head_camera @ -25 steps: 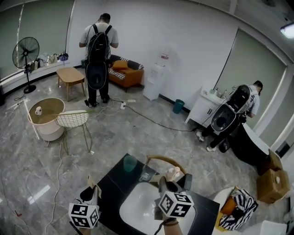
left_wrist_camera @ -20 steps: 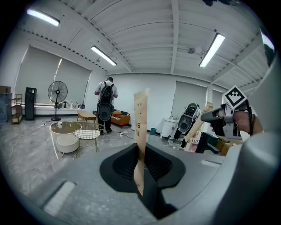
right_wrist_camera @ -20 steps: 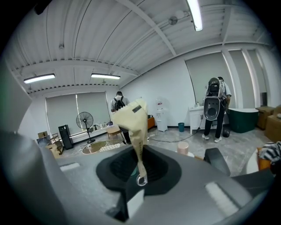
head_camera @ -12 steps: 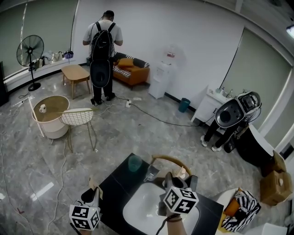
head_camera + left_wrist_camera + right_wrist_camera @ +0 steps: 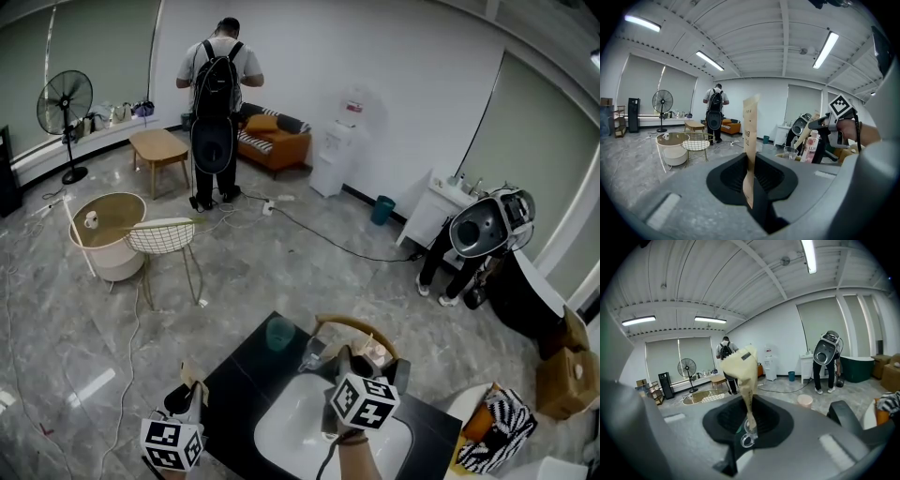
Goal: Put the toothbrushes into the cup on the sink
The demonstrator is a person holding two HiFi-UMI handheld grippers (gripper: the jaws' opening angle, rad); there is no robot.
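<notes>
A white sink basin (image 5: 286, 431) is set in a black counter (image 5: 234, 380). A teal cup (image 5: 279, 333) stands at the counter's far edge, with a clear glass (image 5: 313, 354) to its right. My left gripper (image 5: 187, 396) is at the counter's left edge, shut on an upright brown paper toothbrush packet (image 5: 750, 136). My right gripper (image 5: 367, 367) is over the far side of the basin, to the right of the glass. It is shut on a crumpled cream toothbrush packet (image 5: 742, 369), with a clear handle end (image 5: 748, 436) showing below.
A pink bottle (image 5: 812, 146) stands by the glass. A chair back (image 5: 349, 326) sits just behind the counter. A person with a backpack (image 5: 216, 103) stands far off, another bends at a cabinet (image 5: 473, 239). A striped bag (image 5: 492, 427) lies to the right.
My right gripper has edged slightly farther over the basin with its packet. The left gripper has stayed put. The head view has shifted a little.
</notes>
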